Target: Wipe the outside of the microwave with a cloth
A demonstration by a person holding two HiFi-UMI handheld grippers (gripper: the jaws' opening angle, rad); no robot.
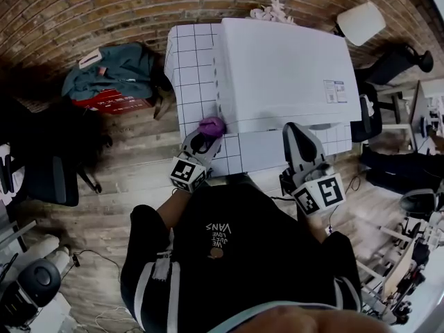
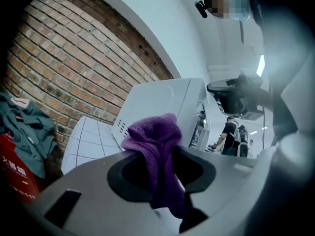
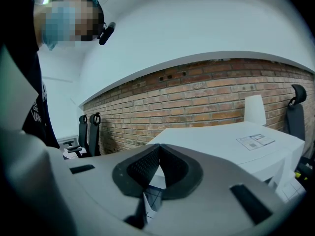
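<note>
- A white, box-shaped microwave (image 1: 277,68) stood on a white tabletop marked with a dark grid (image 1: 191,61), before a brown brick wall (image 1: 104,5).
- The left gripper (image 1: 207,135) had its fingers clamped on a small purple terry cloth (image 1: 212,125), which bunched above them and hung down between them.
- The cloth was at the microwave's front left corner; contact with the casing could not be told.
- The right gripper (image 1: 293,130) was near the microwave's front edge, fingers pressed together with nothing between them.
- A teal fabric bundle (image 1: 114,71) lay on the wooden floor (image 1: 139,165), left of the tabletop.
</note>
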